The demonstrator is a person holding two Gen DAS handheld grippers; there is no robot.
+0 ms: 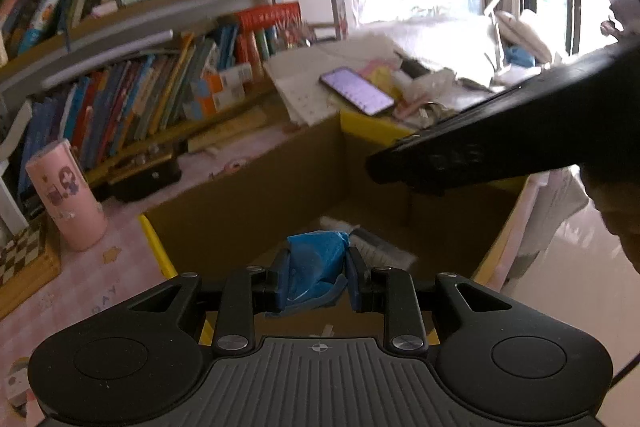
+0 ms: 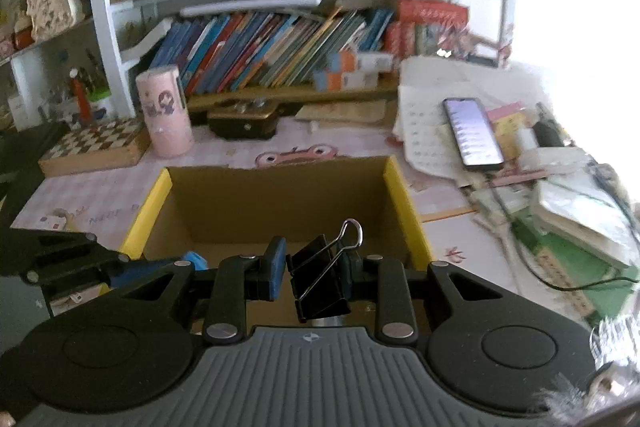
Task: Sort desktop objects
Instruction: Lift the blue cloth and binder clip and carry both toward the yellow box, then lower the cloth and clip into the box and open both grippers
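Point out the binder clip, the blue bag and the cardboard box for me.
binder clip (image 2: pixel 320 279): right wrist view, on its black body.
blue bag (image 1: pixel 316 263): left wrist view, on its crumpled middle.
cardboard box (image 2: pixel 276 203): right wrist view, on the inner far wall.

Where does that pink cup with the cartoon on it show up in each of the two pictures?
Left wrist view: pink cup stands at the left edge, beside the chessboard.
Right wrist view: pink cup stands upper left of centre, behind the cardboard box.
Shared landmark: the lit phone.
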